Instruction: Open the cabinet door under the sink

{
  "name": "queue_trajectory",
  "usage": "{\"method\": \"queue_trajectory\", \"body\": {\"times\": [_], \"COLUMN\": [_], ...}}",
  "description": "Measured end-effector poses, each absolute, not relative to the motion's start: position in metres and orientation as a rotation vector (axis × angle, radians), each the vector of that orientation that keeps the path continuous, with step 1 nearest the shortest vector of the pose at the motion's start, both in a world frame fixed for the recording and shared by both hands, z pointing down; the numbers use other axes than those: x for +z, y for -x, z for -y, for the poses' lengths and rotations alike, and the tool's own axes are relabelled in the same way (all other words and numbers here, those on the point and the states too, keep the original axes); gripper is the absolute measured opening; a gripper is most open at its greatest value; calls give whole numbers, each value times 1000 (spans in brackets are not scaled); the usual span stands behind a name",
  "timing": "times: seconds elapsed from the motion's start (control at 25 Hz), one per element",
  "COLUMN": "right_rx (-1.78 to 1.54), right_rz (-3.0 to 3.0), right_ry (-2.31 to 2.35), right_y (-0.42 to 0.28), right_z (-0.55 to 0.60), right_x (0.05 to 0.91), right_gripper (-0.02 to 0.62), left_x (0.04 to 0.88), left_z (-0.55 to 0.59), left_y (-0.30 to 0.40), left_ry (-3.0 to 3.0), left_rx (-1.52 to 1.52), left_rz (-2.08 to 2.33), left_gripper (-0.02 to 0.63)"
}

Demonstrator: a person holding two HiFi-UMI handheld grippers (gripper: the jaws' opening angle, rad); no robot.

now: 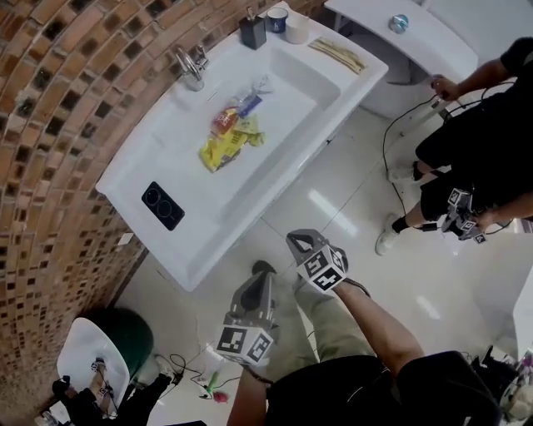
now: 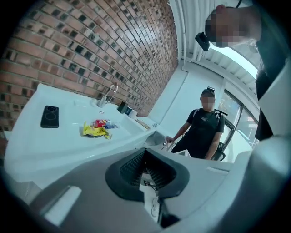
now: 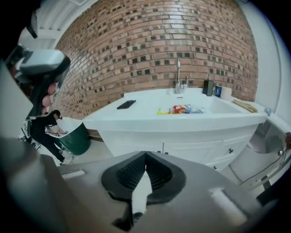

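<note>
The white cabinet [image 3: 191,146] under the sink [image 1: 283,83] shows in the right gripper view. Its doors are closed, with a seam [image 3: 163,147] between two of them and a small dark handle [image 3: 231,150] further right. In the head view the counter hides the cabinet front. My left gripper [image 1: 263,270] and right gripper [image 1: 300,242] hang side by side over the floor, in front of the vanity and apart from it. Both are shut with nothing between the pads, as the left gripper view [image 2: 145,154] and the right gripper view [image 3: 144,159] show.
Snack packets [image 1: 229,137] lie in the basin, with a faucet [image 1: 191,66] behind and a black phone [image 1: 162,205] on the counter. A soap bottle [image 1: 252,29] and cup [image 1: 277,18] stand at the far end. A green bin [image 1: 129,333] sits left. Another person [image 1: 475,150] stands right.
</note>
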State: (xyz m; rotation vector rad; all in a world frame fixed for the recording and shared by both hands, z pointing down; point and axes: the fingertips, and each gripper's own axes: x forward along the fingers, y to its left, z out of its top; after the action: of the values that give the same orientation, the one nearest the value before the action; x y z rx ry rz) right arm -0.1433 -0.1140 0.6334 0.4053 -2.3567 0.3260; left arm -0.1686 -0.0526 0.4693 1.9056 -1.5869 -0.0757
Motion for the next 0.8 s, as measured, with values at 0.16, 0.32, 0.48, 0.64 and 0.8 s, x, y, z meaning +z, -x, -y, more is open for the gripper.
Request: {"method": "queue_trajectory", "body": {"times": [0.16,0.32,0.48,0.64,0.8], "right_rx": [319,351,381,399,459], "right_rz": [2289,2271,2212,2176,2167], "right_ry": [-412,-448,-585,-708,-784], "right_y": [157,179,177,181,192], "right_z": [131,150,169,196,205], "right_x": [683,721,767,805,828], "right_gripper": [10,87,87,87,87], "left_x": [497,518,529,555,569], "left_z": [68,72,70,82,91], "left_y": [170,192,187,176,156], "left_ry": [-2010,-2037,-2083,-2053,-2091], "left_rx": [29,81,116,69,80], "left_rz": [1506,1500,1418,1387,1298], "left_gripper": [16,15,16,17,17]}}
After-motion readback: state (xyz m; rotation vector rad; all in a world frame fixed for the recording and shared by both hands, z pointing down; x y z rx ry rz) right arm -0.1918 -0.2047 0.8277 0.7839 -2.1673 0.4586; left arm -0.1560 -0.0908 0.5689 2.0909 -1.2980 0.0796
